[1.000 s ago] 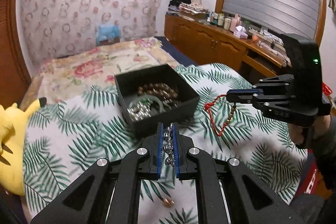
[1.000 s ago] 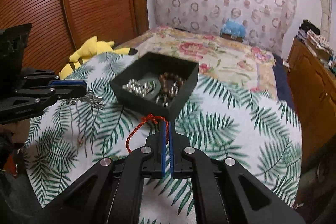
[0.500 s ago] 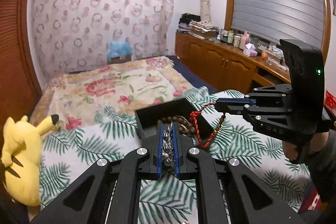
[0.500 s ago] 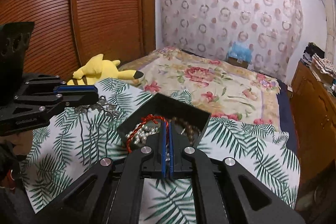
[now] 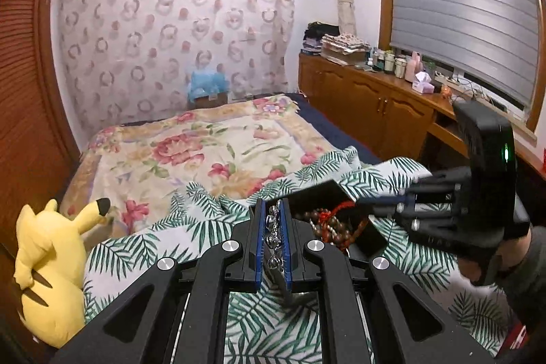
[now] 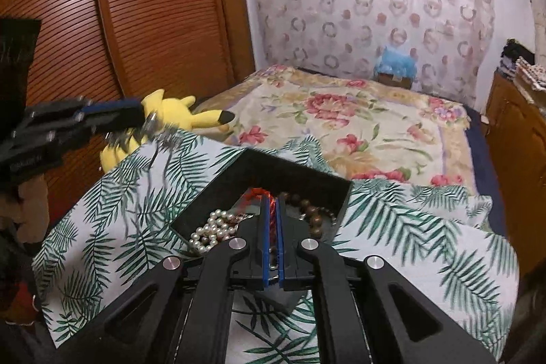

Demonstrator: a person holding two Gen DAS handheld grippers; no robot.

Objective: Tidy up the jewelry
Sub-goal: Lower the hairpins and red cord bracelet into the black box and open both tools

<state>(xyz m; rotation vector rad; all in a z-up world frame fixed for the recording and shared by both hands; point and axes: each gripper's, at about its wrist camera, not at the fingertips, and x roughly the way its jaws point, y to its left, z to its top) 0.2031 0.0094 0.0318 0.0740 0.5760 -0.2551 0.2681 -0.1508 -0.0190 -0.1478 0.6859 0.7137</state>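
Note:
A black jewelry box (image 6: 293, 169) sits on the palm-leaf cloth (image 6: 136, 210) and holds a pearl strand (image 6: 211, 232) and brown wooden beads (image 6: 310, 210). My right gripper (image 6: 272, 198) hangs over the box with a red cord bracelet (image 6: 272, 214) pinched between its pads; its jaws are opening slightly. In the left wrist view the right gripper (image 5: 375, 198) is blurred above the box (image 5: 324, 190), the red cord (image 5: 341, 207) draping onto the beads. My left gripper (image 5: 272, 203) is shut on a silver chain (image 5: 273, 227), which dangles from it (image 6: 153, 128) left of the box.
A yellow plush toy (image 5: 51, 261) lies at the cloth's left edge. Behind is a floral bedspread (image 5: 204, 152). A wooden cabinet (image 5: 375, 111) with bottles lines the right wall, and slatted wooden doors (image 6: 136, 5) stand on the left.
Both grippers have travelled toward the box with their jewelry. The red cord bracelet has gone from hanging above the cloth to hanging into the box. The silver chain stays in the left gripper.

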